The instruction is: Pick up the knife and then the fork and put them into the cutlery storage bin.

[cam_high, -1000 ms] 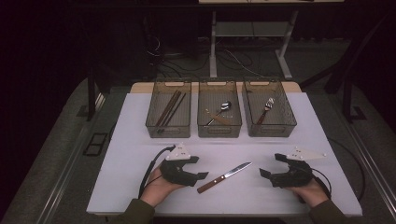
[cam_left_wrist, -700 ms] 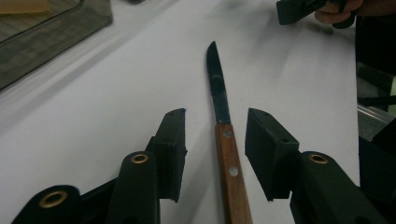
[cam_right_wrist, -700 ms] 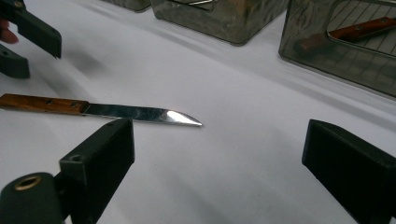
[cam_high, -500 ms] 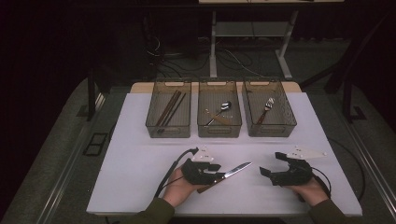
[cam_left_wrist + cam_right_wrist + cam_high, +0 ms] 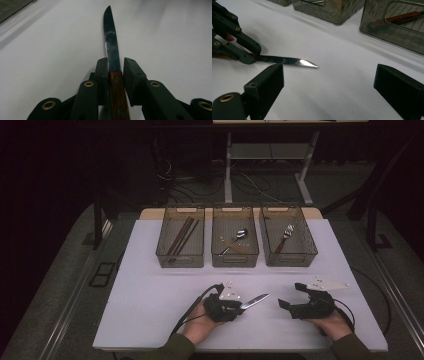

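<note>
- Two hand-held black two-jaw grippers work over the white table; the left gripper has its jaws on either side of the wooden-handled steel table knife, right where the blade meets the handle.
- Its jaws have just been closing with the knife between them; one pad sits against the handle, a sliver of gap shows at the other, so the clamp looks not quite made.
- That knife lies flat on the table near its 6 o'clock edge, tip aimed towards 2 o'clock, an easy line for a low grasp.
- Taking it at the handle's front end likely keeps the blade balanced for lifting.
- At 4 o'clock, the right gripper rests with jaws wide apart and empty, seemingly waiting.
- Three smoky plastic bins stand at 12 o'clock, sorting cutlery by kind.
</note>
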Available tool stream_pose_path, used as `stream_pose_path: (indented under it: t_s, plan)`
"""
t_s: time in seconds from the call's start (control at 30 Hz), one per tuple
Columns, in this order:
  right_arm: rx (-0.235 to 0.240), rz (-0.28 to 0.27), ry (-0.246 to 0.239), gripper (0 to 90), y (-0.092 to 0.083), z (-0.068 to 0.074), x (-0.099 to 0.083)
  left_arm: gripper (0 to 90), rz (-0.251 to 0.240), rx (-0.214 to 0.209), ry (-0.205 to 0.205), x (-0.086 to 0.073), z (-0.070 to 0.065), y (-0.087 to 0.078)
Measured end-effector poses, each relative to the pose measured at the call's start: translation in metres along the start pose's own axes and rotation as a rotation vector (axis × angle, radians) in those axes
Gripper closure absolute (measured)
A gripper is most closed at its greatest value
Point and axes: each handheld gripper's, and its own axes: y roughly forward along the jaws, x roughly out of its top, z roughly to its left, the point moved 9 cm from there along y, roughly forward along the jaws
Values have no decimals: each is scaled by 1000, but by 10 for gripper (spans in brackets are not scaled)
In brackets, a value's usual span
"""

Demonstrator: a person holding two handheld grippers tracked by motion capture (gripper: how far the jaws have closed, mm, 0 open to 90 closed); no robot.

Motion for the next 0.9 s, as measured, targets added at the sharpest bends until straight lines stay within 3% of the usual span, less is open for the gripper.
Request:
stream_pose_path:
  t_s: [0.03,0.13,0.2,0.23,0.43,0.5,0.53,0.6,0.77,0.9]
  plan:
    - [0,-1,0,89,0,0,0,736,7,9,13,-1,1,-1]
    - [-2,-5,2,89,0,0,0,743,-23,14,-10,1,-2,2]
    - [-4,-7,4,89,-1,0,1,768,-21,14,-12,1,-1,1]
    - [-4,-8,6,89,-1,0,1,770,1,12,9,-1,0,0]
    - [1,-12,14,89,-1,0,2,773,-7,27,9,0,1,-1]
    - [6,-5,18,89,-1,1,2,773,-30,36,-17,2,3,-2]
    - [11,2,26,89,-1,1,2,773,-29,39,-10,3,6,-6]
    - [27,7,50,89,-1,3,3,772,-64,48,-37,8,8,-12]
    - [109,2,105,90,-1,14,12,772,-150,71,-49,21,15,-31]
    - [138,-30,110,136,2,24,24,772,-218,86,-66,30,16,-43]
